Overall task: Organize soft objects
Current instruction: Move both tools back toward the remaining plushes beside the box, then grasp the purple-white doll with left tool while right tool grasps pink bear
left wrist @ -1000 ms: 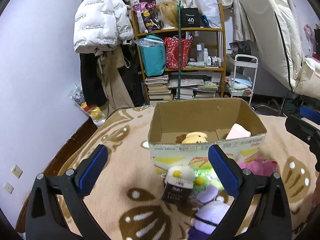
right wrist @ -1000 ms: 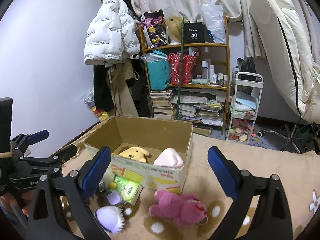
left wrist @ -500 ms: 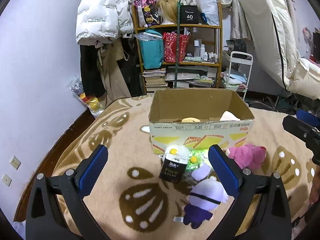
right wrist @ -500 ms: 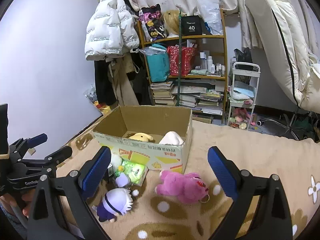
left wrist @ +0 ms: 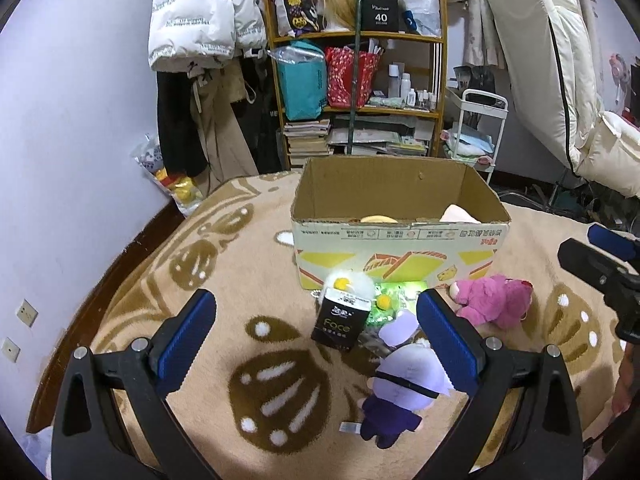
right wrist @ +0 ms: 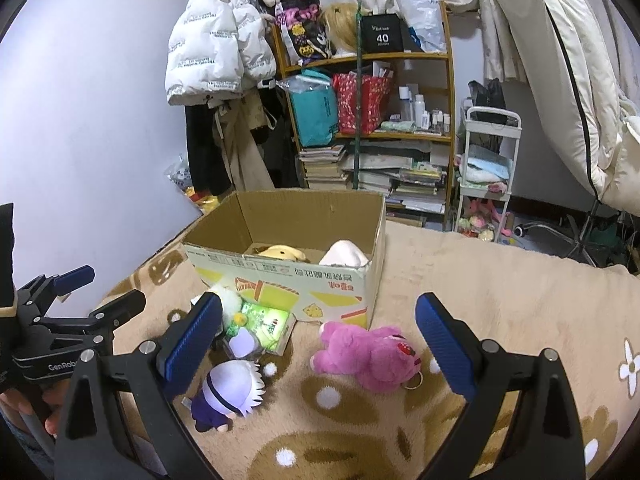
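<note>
Both grippers gaped wide and empty; pink plush bear [right wrist: 366, 354] lay crosswise just ahead between right gripper [right wrist: 318, 340] pads, farther from left gripper [left wrist: 316, 338].

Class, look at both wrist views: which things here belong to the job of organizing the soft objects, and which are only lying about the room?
Part of the job:
cardboard box
pink plush bear
purple plush doll
white fluffy toy
yellow plush already in the box

Only lying about:
white puffer jacket
bookshelf
white trolley
</note>
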`<state>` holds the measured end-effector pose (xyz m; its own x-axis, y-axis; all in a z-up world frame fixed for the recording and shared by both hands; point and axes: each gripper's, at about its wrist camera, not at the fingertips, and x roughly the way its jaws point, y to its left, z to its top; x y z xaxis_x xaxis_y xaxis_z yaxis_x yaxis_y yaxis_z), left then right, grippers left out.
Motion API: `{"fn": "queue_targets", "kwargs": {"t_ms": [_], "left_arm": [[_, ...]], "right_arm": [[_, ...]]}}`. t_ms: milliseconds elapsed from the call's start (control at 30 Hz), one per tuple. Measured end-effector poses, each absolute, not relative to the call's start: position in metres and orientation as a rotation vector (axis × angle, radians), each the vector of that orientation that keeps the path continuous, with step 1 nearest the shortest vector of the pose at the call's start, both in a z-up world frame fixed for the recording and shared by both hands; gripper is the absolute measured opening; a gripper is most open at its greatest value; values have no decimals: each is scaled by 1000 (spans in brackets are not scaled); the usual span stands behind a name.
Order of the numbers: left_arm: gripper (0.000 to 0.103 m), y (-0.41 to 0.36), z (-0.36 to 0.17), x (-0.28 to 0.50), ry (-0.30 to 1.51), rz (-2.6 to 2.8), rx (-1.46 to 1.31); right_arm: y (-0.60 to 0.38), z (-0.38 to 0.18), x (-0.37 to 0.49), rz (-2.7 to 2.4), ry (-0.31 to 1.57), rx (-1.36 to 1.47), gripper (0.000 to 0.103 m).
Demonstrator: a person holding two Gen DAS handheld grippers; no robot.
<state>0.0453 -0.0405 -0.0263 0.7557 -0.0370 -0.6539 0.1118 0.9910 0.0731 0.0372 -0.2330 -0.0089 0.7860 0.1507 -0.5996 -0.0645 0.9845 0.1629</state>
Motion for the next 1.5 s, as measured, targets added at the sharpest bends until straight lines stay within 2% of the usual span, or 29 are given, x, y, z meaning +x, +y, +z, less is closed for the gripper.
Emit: {"fn": "queue_targets", "kwargs": {"t_ms": [967,1500], "left_arm": [[99,-73,-84,80,969,-183,56],[99,-105,-129,87,1166,-272,137]], "right_arm": [[-250,-57,79,79,872,204,101],[-260,-90,102,58,995,263,101]]}}
